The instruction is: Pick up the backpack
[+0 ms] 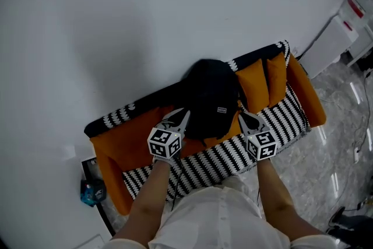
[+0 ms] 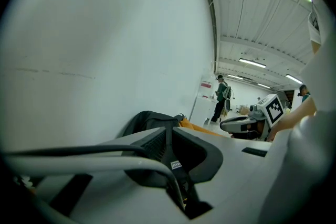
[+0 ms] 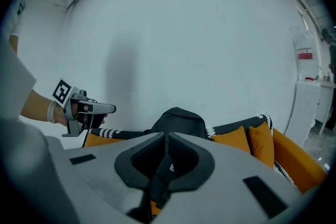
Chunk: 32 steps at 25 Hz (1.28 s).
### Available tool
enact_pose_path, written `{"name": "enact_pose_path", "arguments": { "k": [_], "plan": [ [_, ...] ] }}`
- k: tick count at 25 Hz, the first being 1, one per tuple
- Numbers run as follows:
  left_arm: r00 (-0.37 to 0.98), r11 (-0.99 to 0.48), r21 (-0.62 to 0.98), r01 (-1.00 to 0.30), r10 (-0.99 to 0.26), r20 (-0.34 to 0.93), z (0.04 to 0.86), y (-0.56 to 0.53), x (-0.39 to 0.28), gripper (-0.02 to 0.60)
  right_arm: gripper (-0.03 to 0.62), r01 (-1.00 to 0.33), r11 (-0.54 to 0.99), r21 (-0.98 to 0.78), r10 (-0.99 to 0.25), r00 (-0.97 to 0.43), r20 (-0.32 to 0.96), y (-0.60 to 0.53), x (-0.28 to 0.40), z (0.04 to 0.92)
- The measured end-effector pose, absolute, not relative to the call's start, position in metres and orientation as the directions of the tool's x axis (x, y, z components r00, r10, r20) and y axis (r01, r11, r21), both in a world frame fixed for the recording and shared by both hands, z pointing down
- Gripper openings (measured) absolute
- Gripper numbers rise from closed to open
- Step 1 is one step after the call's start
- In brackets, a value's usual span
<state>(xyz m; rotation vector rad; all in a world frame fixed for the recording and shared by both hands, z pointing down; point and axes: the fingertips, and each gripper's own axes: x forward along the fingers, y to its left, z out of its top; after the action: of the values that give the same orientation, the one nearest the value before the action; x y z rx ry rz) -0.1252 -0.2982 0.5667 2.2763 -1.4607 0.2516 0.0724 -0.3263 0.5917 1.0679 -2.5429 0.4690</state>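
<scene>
The black backpack (image 1: 213, 99) sits upright against the back of an orange and black-and-white striped sofa (image 1: 285, 119). My left gripper (image 1: 182, 116) is at the backpack's left side and my right gripper (image 1: 245, 118) at its right side. In the left gripper view the left gripper (image 2: 169, 131) is shut on a black strap (image 2: 179, 178) that bears a small label, with the backpack (image 2: 149, 120) beyond it. The right gripper (image 3: 167, 136) is likewise shut on a black strap (image 3: 159, 183) in its own view, below the backpack (image 3: 178, 120). Whether the backpack rests on the seat I cannot tell.
Orange cushions (image 1: 259, 83) lean on the sofa's right half. A white wall rises behind the sofa. A white cabinet (image 1: 329, 46) stands right of it, and a blue object (image 1: 90, 192) lies on the floor at its left end. A person (image 2: 220, 97) stands far off.
</scene>
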Motion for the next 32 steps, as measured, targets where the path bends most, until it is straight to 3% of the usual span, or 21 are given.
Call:
{"name": "enact_pose_path", "arguments": {
  "k": [8, 21, 32],
  "plan": [
    [0.425, -0.348, 0.249, -0.904, -0.799, 0.426, 0.592, -0.322, -0.12, 0.043, 0.051, -0.724, 0.663, -0.193, -0.579, -0.658, 0.481, -0.345, 0.072, 0.624],
    [0.409, -0.328, 0.244, -0.913, -0.749, 0.521, 0.642, -0.36, -0.121, 0.141, 0.08, -0.733, 0.64, -0.232, -0.538, -0.642, 0.546, -0.388, 0.075, 0.675],
    [0.385, -0.307, 0.234, -0.923, -0.703, 0.598, 0.688, -0.391, -0.13, 0.202, 0.196, -0.744, 0.611, -0.272, -0.498, -0.628, 0.598, -0.43, 0.072, 0.721]
  ]
}}
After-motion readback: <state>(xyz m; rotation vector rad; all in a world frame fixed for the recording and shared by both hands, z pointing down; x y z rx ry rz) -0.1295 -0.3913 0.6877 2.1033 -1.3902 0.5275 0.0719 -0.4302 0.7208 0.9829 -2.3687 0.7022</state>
